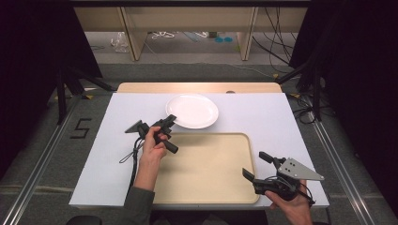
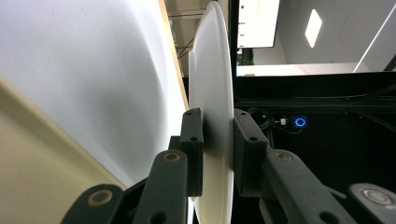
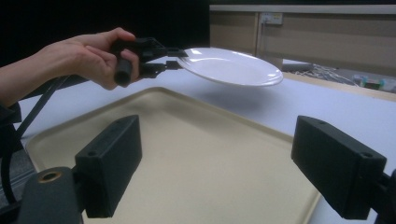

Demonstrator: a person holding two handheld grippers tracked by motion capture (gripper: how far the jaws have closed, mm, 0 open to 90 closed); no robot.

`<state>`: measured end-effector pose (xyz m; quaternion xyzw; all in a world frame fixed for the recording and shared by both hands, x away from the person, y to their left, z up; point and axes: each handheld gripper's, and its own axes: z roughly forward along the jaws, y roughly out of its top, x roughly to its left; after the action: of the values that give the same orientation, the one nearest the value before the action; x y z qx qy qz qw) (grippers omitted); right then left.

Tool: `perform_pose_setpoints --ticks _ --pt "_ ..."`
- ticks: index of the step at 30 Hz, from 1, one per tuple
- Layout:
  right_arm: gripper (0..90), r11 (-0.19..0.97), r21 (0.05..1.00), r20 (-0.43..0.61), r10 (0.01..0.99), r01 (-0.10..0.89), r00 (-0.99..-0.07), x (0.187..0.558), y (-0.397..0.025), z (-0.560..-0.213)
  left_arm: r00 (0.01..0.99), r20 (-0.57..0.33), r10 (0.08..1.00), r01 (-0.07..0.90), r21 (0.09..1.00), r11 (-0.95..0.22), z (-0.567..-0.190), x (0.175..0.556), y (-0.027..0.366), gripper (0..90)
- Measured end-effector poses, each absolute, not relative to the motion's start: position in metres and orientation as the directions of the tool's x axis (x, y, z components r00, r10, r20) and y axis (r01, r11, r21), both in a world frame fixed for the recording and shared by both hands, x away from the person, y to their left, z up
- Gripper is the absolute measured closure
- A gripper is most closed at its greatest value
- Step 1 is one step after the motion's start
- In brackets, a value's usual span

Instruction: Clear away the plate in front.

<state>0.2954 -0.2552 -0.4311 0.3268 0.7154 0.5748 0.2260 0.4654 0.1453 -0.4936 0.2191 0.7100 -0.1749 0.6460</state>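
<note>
A: Left gripper (image 1: 170, 120) status?

B: Clamped on the rim of the white plate (image 1: 193, 111). In the left gripper view the plate (image 2: 212, 112) is seen edge-on, pinched between both jaws. The hand (image 1: 155, 141) is wrapped around the grip.

A: Plate position?

B: Held at its near-left edge, past the far rim of the beige tray (image 1: 211, 187). In the right gripper view the plate (image 3: 231, 66) is seen lifted clear of the desk (image 3: 327, 109), roughly level, with a shadow cast underneath. Its near edge is seen about over the far edge of the tray (image 3: 196, 163).

A: Right gripper?

B: Seen in the high view at the near-right corner of the tray, right gripper (image 1: 256, 165) held in a hand (image 1: 293, 206). Jaws are spread wide apart, nothing between them. It is pointed across the tray toward the plate.

A: Desk surface?

B: White cover on the desk (image 1: 117, 136), wooden strip seen along the far edge. Tray surface is seen bare.
</note>
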Motion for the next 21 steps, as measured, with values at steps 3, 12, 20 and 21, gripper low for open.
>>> perform_pose_setpoints --ticks 3,12,20,21 --pt "17.1 0.123 0.97 0.058 0.722 0.21 -0.69 0.296 -0.256 -0.431 -0.06 -0.995 0.081 0.542 0.035 0.84 -0.494 0.457 0.146 75.9" --pt "17.1 0.125 0.967 0.062 0.728 0.221 -0.683 0.295 -0.256 -0.43 -0.04 -0.998 0.039 0.558 0.01 0.83 -0.502 0.432 0.15 74.9" --pt "17.1 0.115 0.972 0.059 0.723 0.205 -0.688 0.296 -0.256 -0.431 -0.03 -1.0 -0.003 0.563 -0.02 0.826 -0.511 0.41 0.154 74.3" --pt "17.1 0.118 0.972 0.057 0.723 0.204 -0.688 0.296 -0.256 -0.431 -0.033 -0.999 -0.008 0.56 -0.025 0.828 -0.511 0.408 0.154 74.4"
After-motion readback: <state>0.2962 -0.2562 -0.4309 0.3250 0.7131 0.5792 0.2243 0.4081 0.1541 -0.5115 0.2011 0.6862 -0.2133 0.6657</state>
